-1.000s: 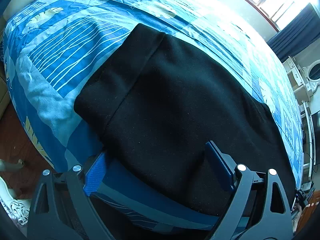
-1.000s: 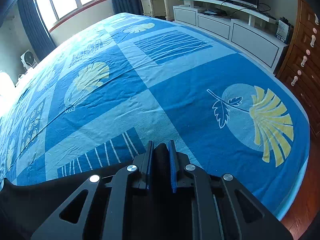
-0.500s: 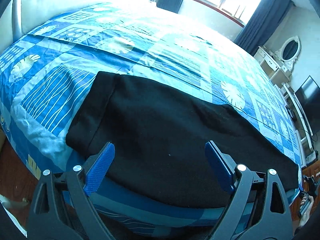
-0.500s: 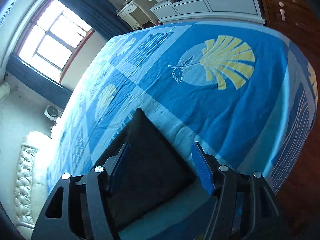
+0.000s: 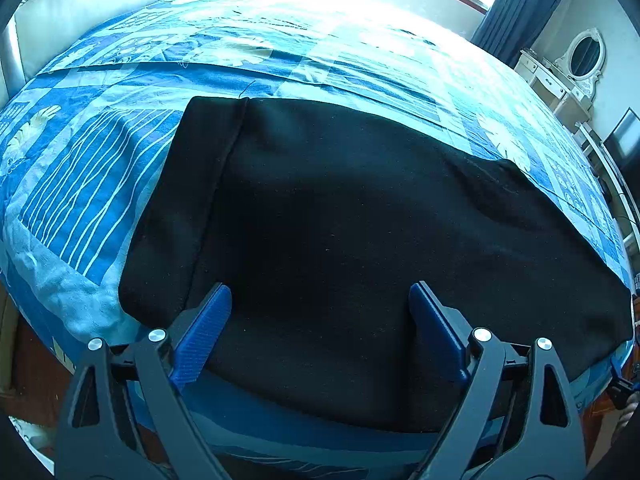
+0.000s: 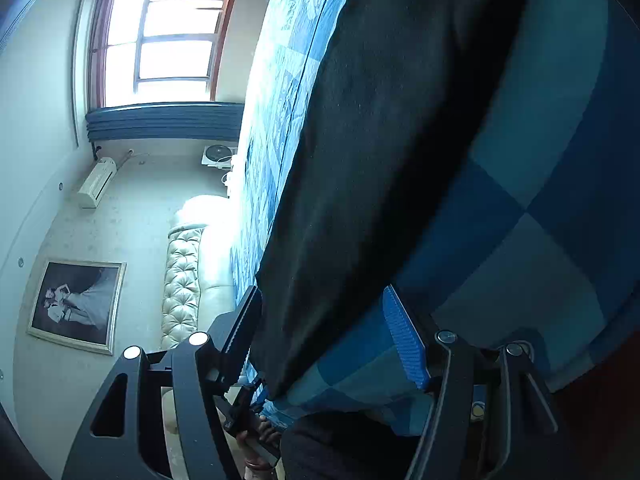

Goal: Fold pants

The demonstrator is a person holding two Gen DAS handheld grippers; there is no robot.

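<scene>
Black pants [image 5: 352, 232] lie flat across the near side of a bed with a blue patterned cover [image 5: 280, 52]. The waistband end lies at the left. My left gripper [image 5: 320, 320] is open and empty, its blue fingers spread just above the pants' near edge. In the right wrist view the camera is rolled sideways; the pants [image 6: 360, 160] run along the bed edge. My right gripper [image 6: 324, 328] is open, its jaws either side of the pants' near end, holding nothing.
A padded headboard [image 6: 184, 276] and a framed picture [image 6: 76, 304] stand beyond the bed. A window with dark curtains [image 6: 160, 52] is on the far wall. A white dresser with an oval mirror [image 5: 576, 64] stands at the right.
The right gripper opened, let go of the pants, and rolled sideways down to the bed edge. The left gripper stayed open and drew back slightly, showing the whole pants.
</scene>
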